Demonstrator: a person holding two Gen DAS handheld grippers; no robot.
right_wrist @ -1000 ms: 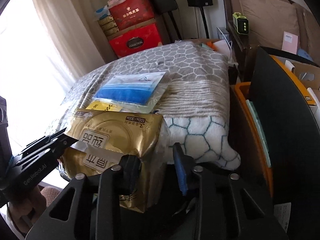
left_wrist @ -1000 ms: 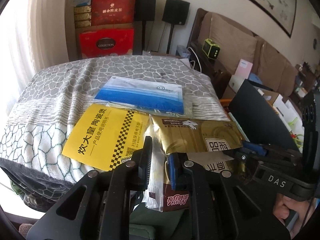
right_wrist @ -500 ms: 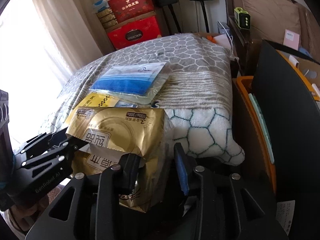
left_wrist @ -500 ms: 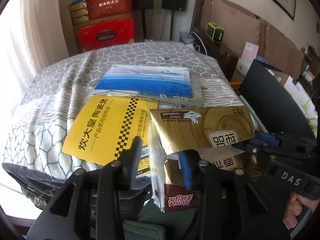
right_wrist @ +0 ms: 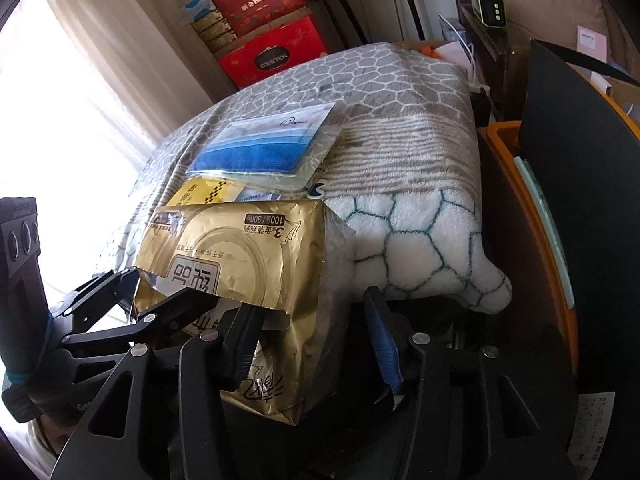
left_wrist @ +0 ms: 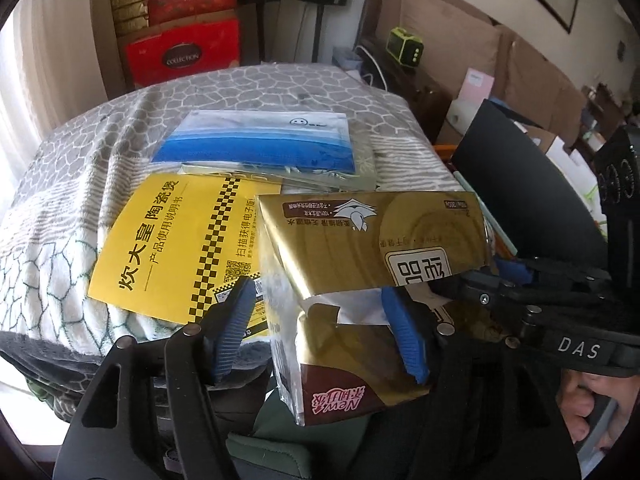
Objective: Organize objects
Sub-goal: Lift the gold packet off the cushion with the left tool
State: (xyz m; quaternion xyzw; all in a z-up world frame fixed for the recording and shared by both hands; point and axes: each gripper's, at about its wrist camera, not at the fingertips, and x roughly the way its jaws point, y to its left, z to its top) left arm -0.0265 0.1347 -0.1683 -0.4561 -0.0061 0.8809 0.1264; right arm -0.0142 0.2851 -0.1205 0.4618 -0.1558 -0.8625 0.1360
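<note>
gold tissue pack (left_wrist: 360, 264) sits at the near edge of the blanket-covered surface (left_wrist: 80, 184), between both grippers, its torn top flap lifted and white tissue showing in the gap.

left gripper (left_wrist: 320, 328): jaws apart, and they have just been opening. near corner of the pack lies between the blue-padded fingers (left_wrist: 230, 332). the left pad stands clear of the wrapper. the right pad lies against or just over the pack's top; cannot tell if it presses.

right gripper (right_wrist: 316, 344): jaws apart too, also just been opening. pack's near end sits between them. the dark left finger (right_wrist: 240, 344) is close against the gold wrapper; the blue-padded one is apart from it on the other side. in the left wrist view this gripper comes in from the right (left_wrist: 500, 292), tips at the pack's far side, part of a hand (left_wrist: 580, 408) visible behind it.

yellow leaflet (left_wrist: 176, 240) with black checker stripe lies flat on the blanket, just left of the pack and partly under it. clear bag of blue masks (left_wrist: 260, 148) lies farther back, overlapping the leaflet's far edge.

background: red gift boxes (left_wrist: 184, 52) stacked by the curtain, a small green device (left_wrist: 404, 46) on dark furniture, a black panel (right_wrist: 580, 160) over an orange bin (right_wrist: 504, 136) to the right.
</note>
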